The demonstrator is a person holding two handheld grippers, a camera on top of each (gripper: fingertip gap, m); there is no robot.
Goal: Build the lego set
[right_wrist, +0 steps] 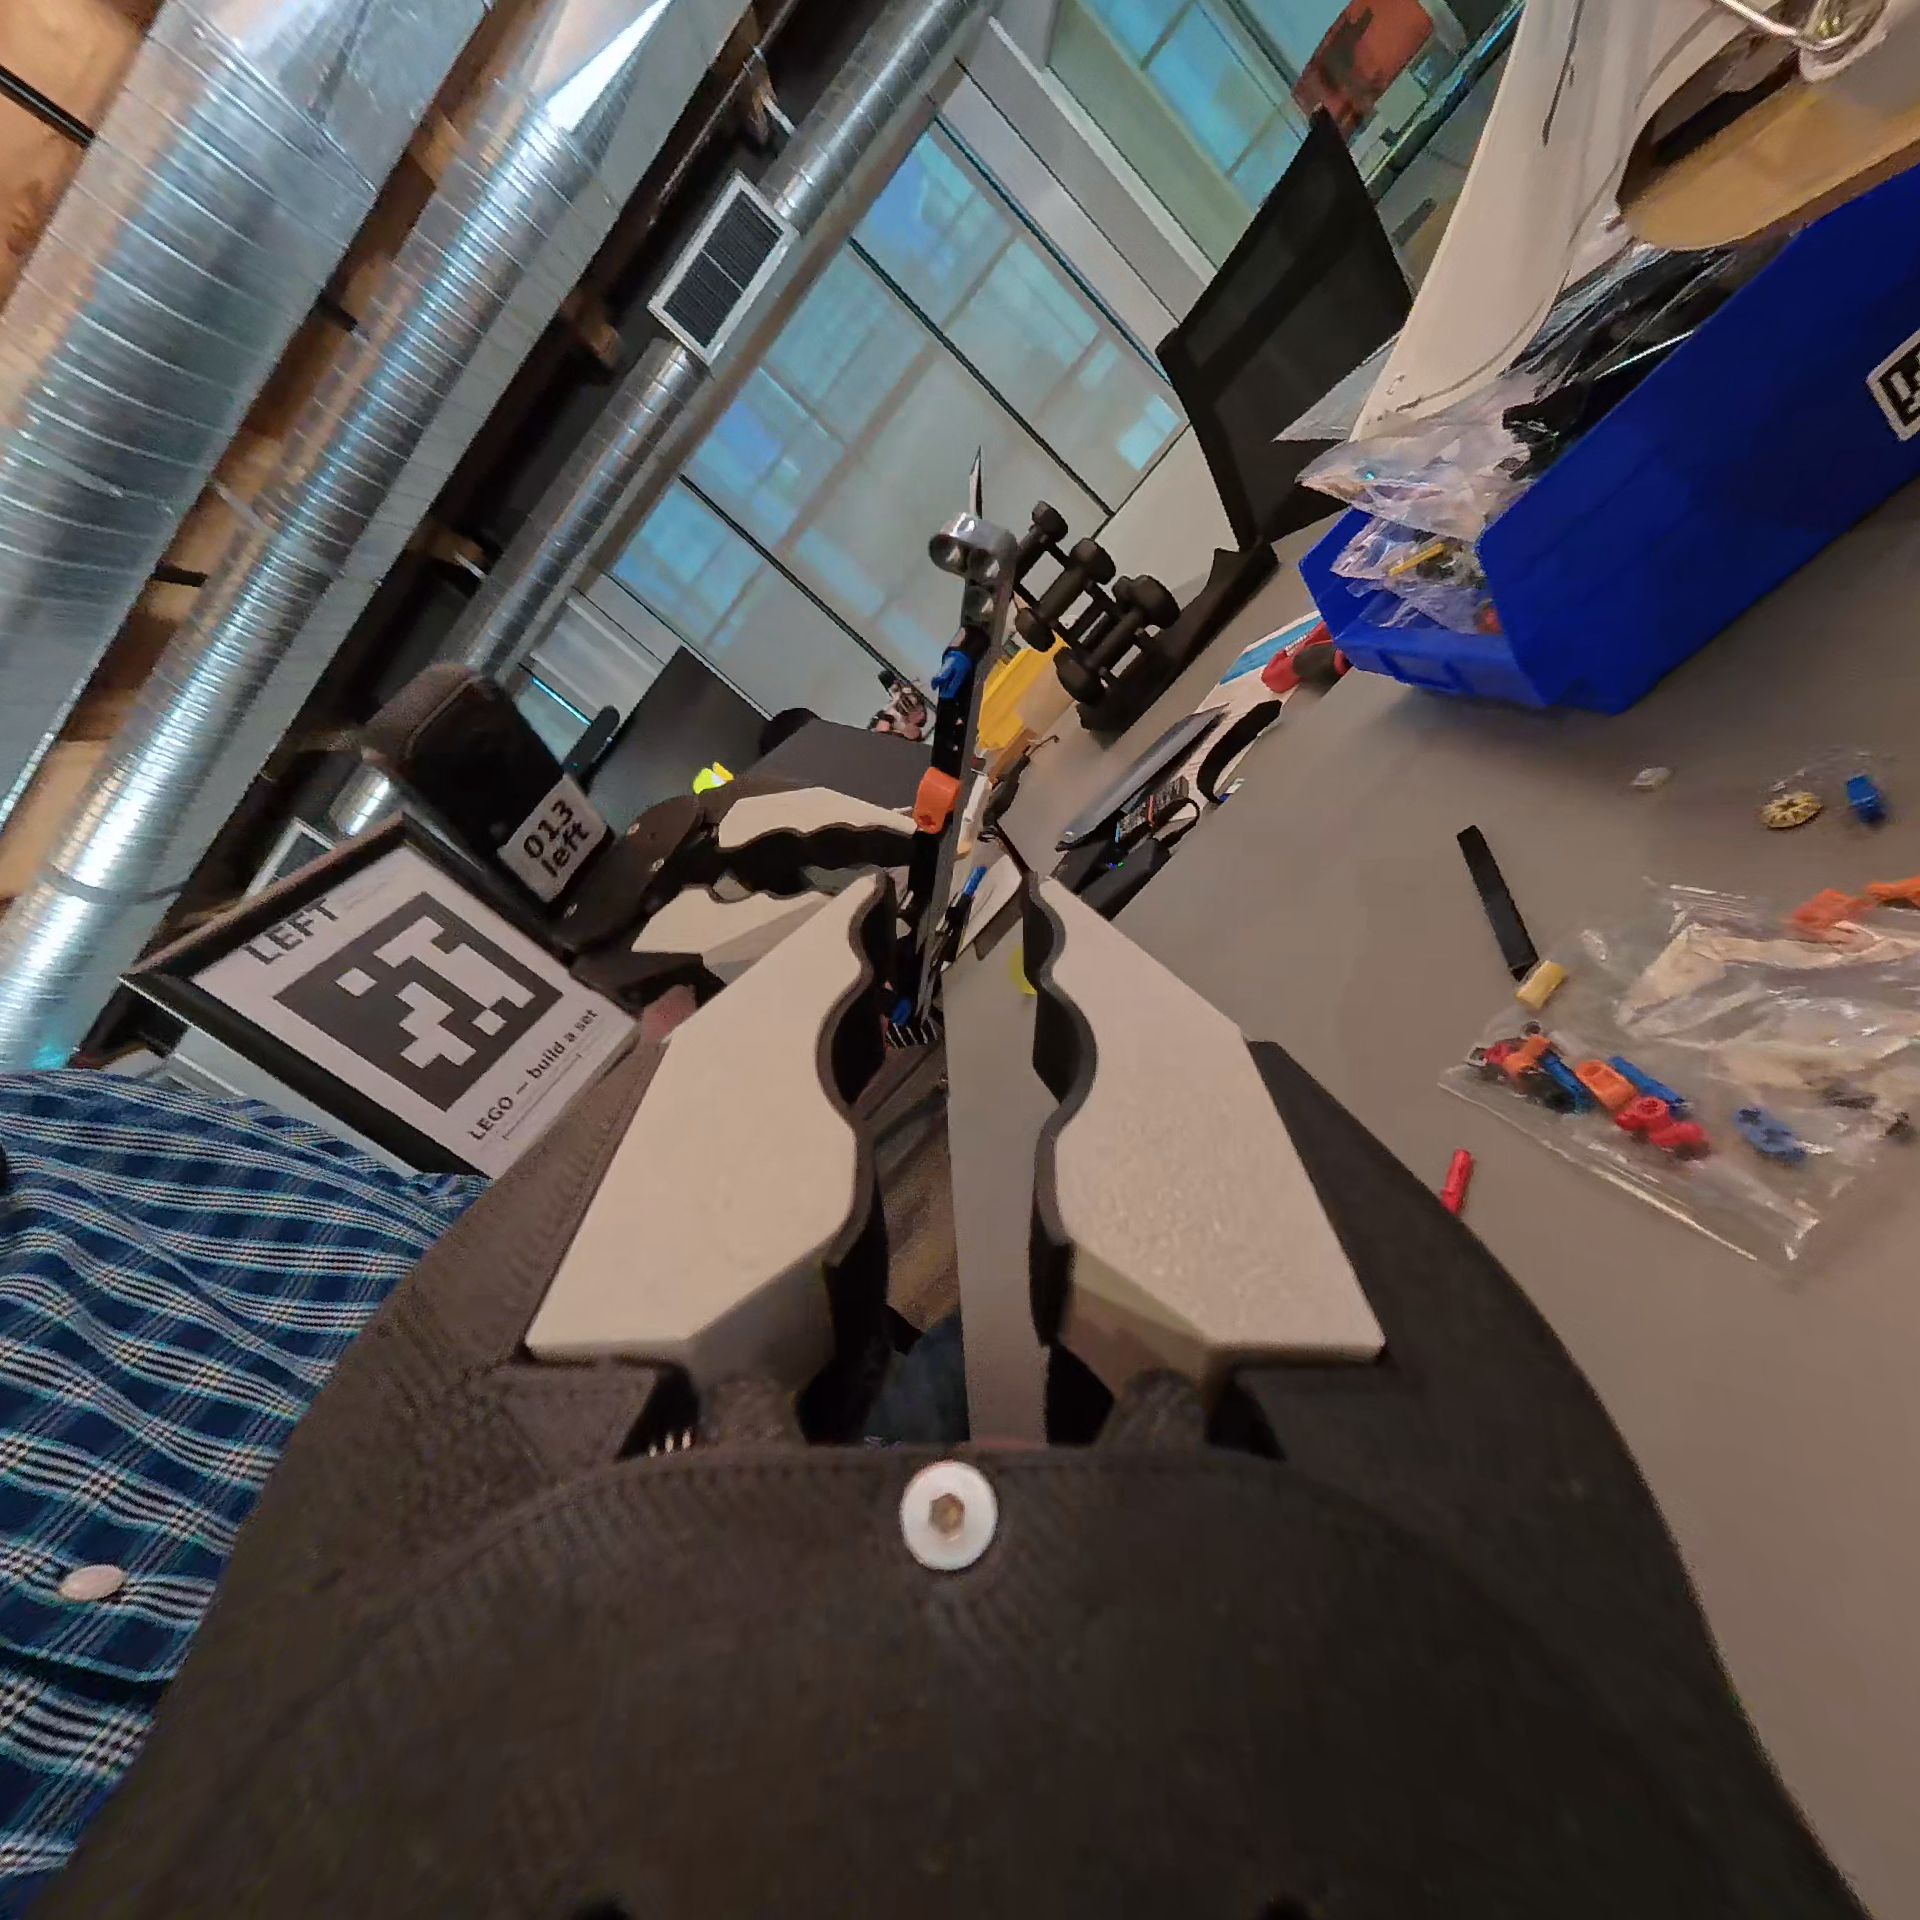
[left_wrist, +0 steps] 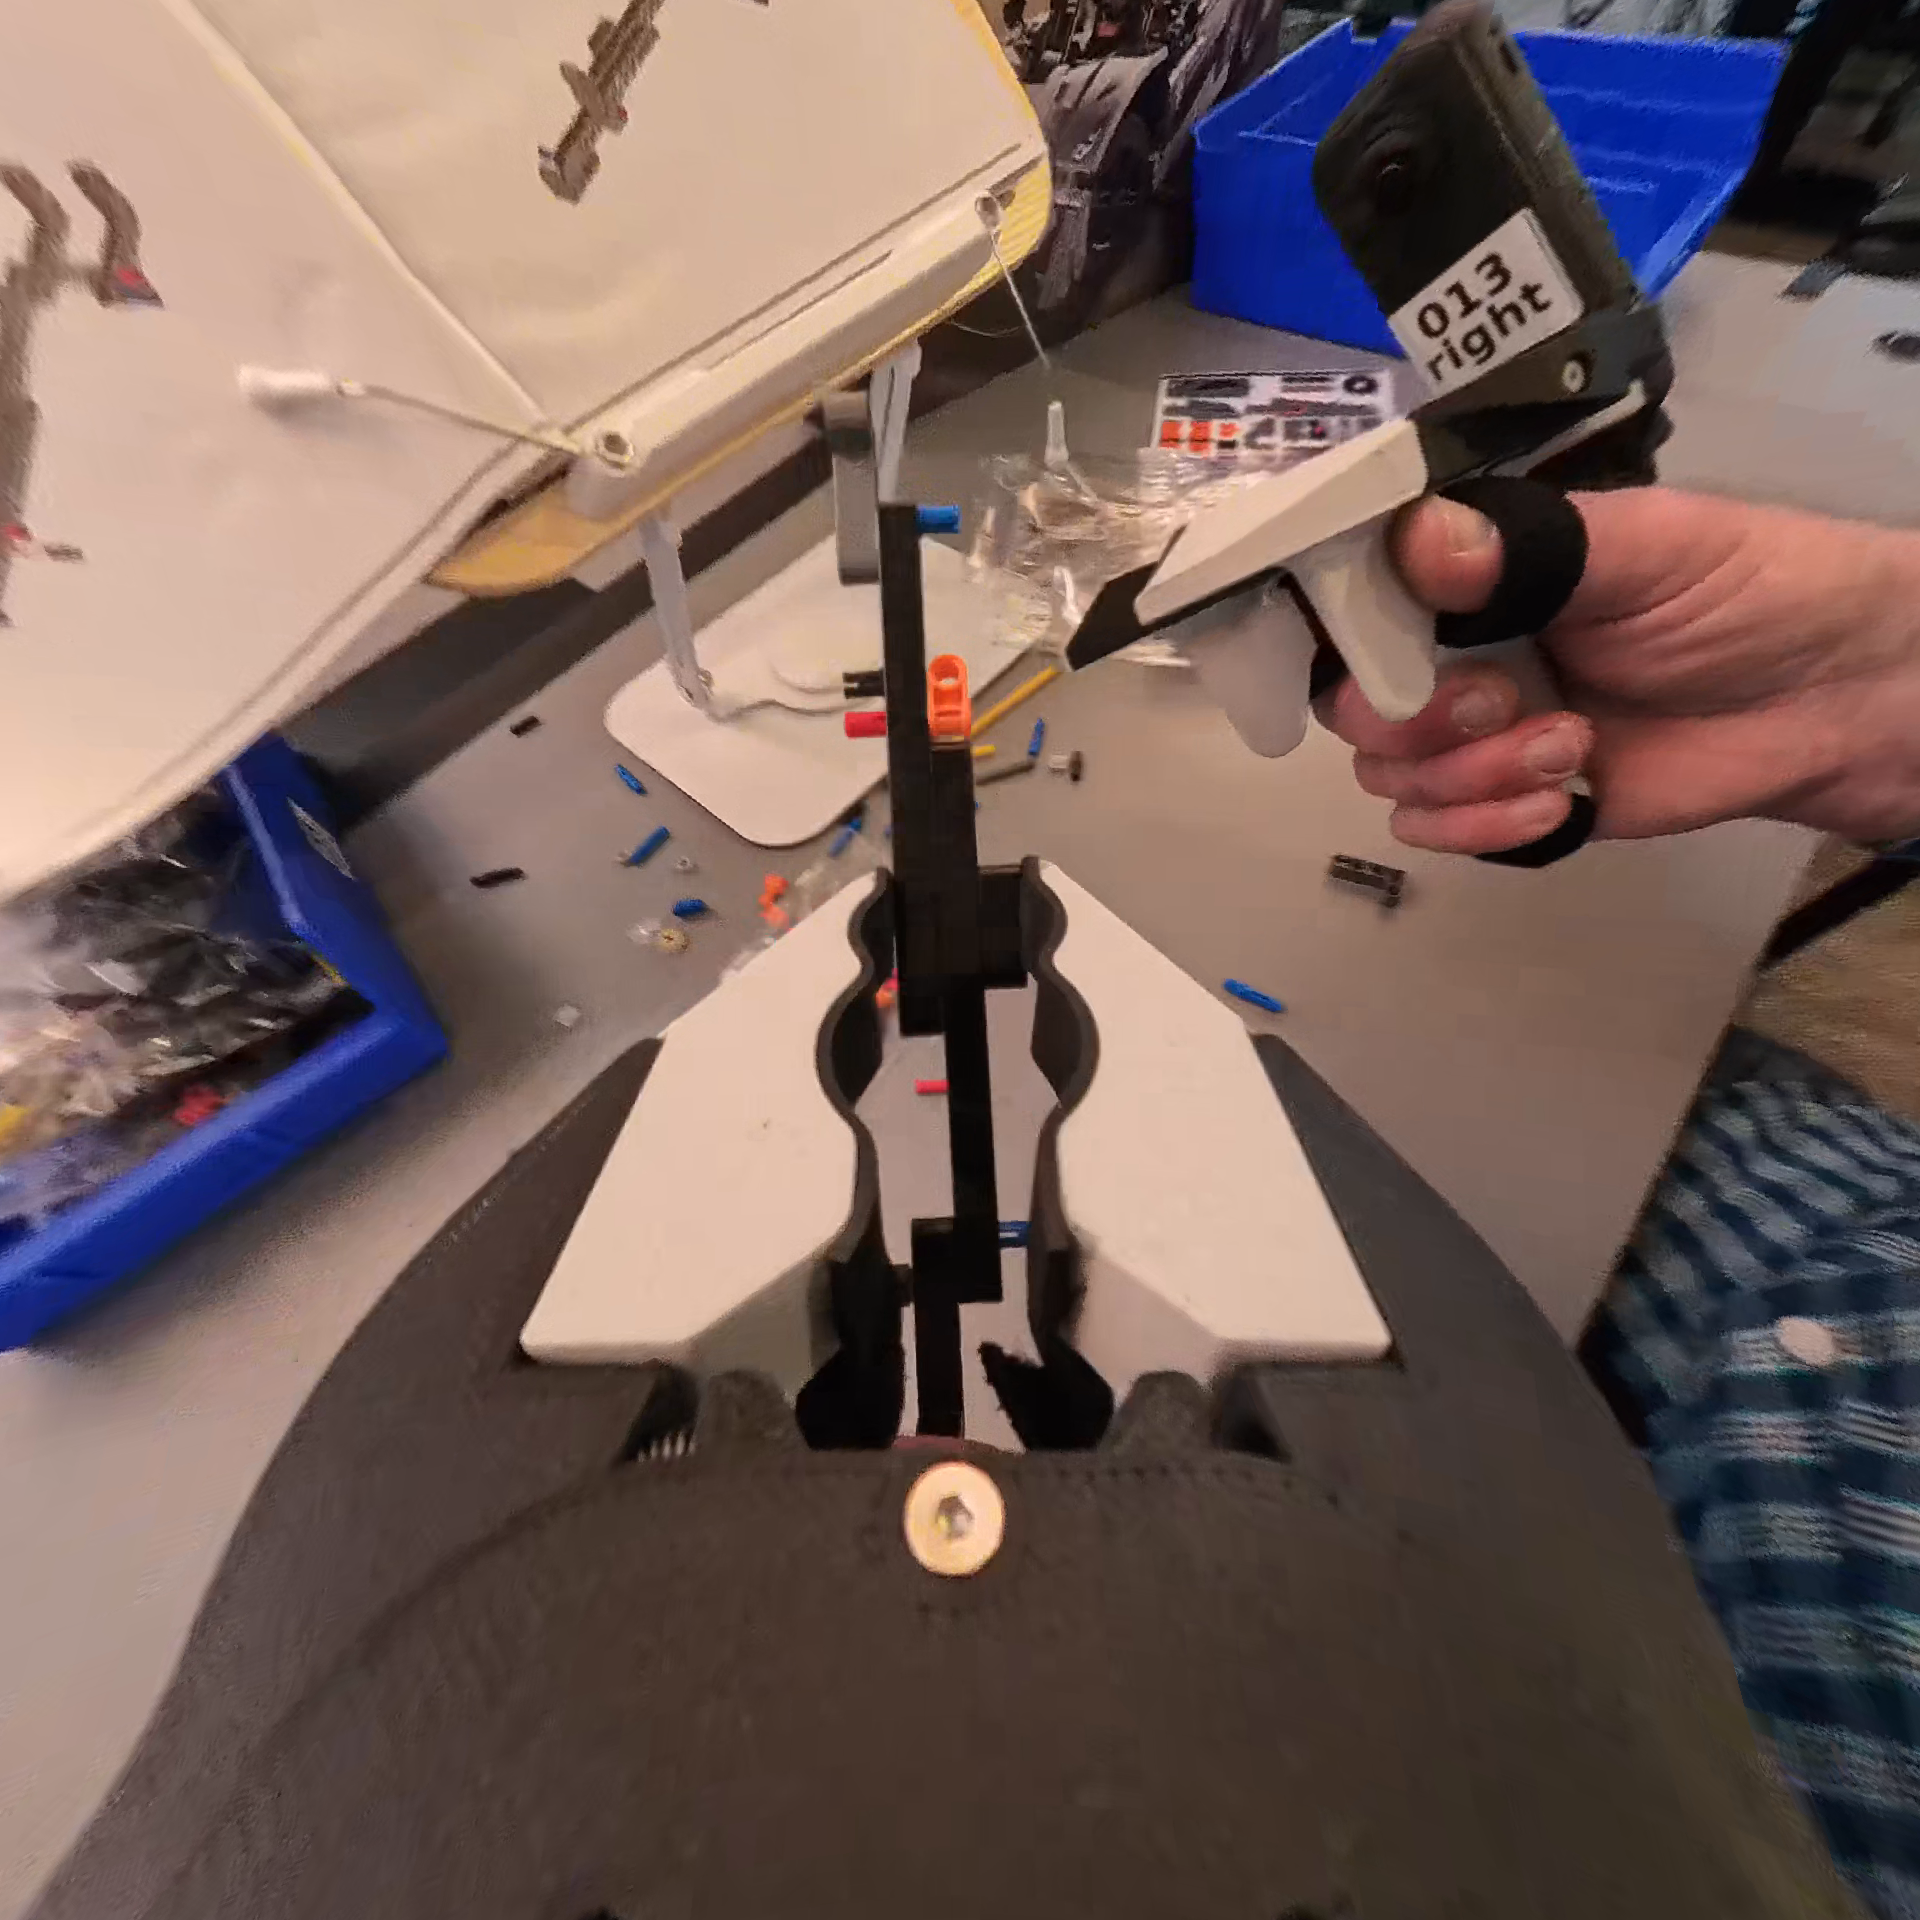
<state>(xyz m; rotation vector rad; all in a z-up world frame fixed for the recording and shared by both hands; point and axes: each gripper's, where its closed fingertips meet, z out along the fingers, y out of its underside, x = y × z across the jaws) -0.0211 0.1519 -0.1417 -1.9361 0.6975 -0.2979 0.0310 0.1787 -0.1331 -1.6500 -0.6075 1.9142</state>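
Lego assembly [left_wrist: 940, 935]: black beam stack with blue, red and orange pins, upright above the worktop [left_wrist: 1455, 1039].
Left hand-held gripper [left_wrist: 951, 914]: clamped on the assembly near its middle.
Right hand-held gripper [right_wrist: 951, 914]: fingers parted, nothing between them, right of the assembly.
Loose parts: scattered on the worktop; blue bin [left_wrist: 208, 1091] at left.

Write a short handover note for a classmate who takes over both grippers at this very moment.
Left gripper: shut on the long black lego beam assembly, which carries an orange connector and blue and red pins.
Right gripper: open, empty, beside the assembly.
Parts: loose pins on the grey table, more in the clear plastic bag and blue bins.
Done: beams partly joined.
Left: the rest of the build.
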